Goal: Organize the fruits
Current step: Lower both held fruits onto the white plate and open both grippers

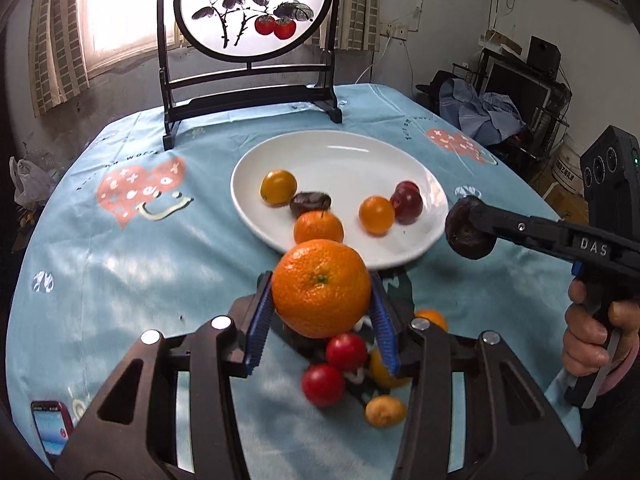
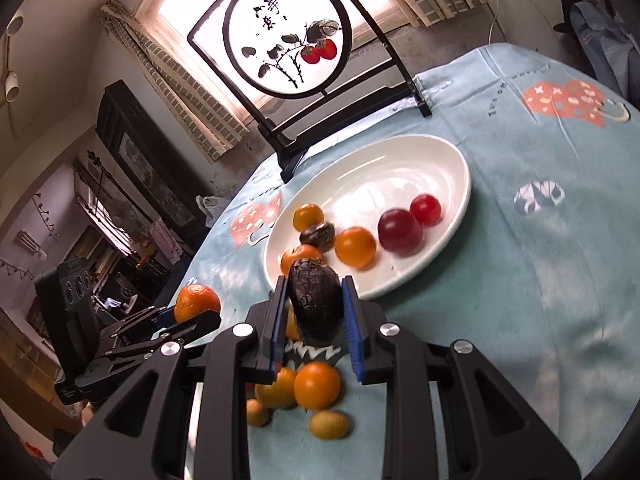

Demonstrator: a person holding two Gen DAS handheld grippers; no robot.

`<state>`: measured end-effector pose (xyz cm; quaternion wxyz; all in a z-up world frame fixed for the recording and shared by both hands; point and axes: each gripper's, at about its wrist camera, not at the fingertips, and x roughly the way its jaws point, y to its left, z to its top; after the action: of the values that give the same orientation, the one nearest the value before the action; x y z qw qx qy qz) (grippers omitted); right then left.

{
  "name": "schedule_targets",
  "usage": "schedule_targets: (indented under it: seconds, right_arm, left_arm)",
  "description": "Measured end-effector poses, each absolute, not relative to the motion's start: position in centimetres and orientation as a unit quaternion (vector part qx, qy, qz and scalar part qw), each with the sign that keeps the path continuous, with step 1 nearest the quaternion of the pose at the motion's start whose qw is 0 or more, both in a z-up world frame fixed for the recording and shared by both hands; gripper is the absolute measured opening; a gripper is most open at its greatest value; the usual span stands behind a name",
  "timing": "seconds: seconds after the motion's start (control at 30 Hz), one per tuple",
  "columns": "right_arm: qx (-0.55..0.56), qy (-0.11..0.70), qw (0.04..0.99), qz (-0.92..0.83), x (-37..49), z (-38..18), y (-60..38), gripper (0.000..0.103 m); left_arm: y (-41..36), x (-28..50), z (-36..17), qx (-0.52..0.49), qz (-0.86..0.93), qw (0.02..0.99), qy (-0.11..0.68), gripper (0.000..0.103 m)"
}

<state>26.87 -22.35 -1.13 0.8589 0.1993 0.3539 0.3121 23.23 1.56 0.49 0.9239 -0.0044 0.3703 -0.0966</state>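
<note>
My left gripper [image 1: 320,300] is shut on a large orange mandarin [image 1: 321,288], held above the table just short of the white oval plate's near rim [image 1: 256,216]. My right gripper [image 2: 314,312] is shut on a dark wrinkled fruit [image 2: 314,304], held near the plate's [image 2: 456,216] near edge; it also shows in the left wrist view [image 1: 468,228]. The plate holds yellow-orange tomatoes [image 1: 376,215], a small mandarin [image 1: 319,227], a dark fruit [image 1: 310,202] and red plums [image 1: 408,204]. Loose red tomatoes [image 1: 323,384] and small orange fruits [image 2: 317,385] lie on the cloth under the grippers.
A black-framed round painted screen [image 1: 256,8] stands at the table's far edge behind the plate. A phone [image 1: 50,428] lies at the near left of the blue cloth [image 1: 120,280]. A chair with clothes [image 1: 480,108] and shelving stand to the right.
</note>
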Motion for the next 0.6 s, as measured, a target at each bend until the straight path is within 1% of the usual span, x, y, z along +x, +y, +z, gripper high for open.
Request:
schedule_targets:
  seconds: [0.13,0.23,0.27,0.3,0.33,0.37,0.4,0.43,0.6]
  right_arm:
    - [0.192,0.345,0.869,0.299,30.4,-0.8,-21.4,0.027]
    - [0.182,0.344,0.872,0.295,32.7,-1.1,-20.6,0.027]
    - [0.177,0.344,0.874,0.293,33.3,-1.3,-20.3,0.028]
    - [0.172,0.341,0.878,0.289,33.7,-1.4,-20.0,0.028]
    - [0.169,0.340,0.881,0.282,33.8,-1.4,-19.9,0.037]
    - [0.167,0.340,0.883,0.277,33.8,-1.3,-20.0,0.050]
    - [0.168,0.336,0.885,0.275,33.5,-1.1,-20.2,0.052]
    - [0.167,0.327,0.889,0.275,33.1,-0.8,-20.4,0.052]
    - [0.149,0.318,0.895,0.274,31.3,0.1,-20.7,0.056]
  left_arm:
    - [0.7,28.2,1.2,-0.014,-0.089,0.927,0.363,0.046]
    - [0.1,31.5,0.8,-0.013,-0.083,0.924,0.373,0.046]
    - [0.0,32.3,0.6,-0.010,-0.079,0.923,0.376,0.046]
    - [0.0,33.0,0.4,-0.008,-0.074,0.921,0.382,0.048]
    - [0.1,33.4,0.3,-0.010,-0.069,0.920,0.386,0.064]
    - [0.4,33.4,0.5,-0.014,-0.061,0.922,0.382,0.074]
    - [0.6,33.0,0.9,-0.016,-0.054,0.928,0.368,0.084]
    - [0.8,32.5,1.3,-0.016,-0.049,0.934,0.353,0.088]
    - [1.8,29.0,2.6,-0.013,-0.035,0.941,0.337,0.098]
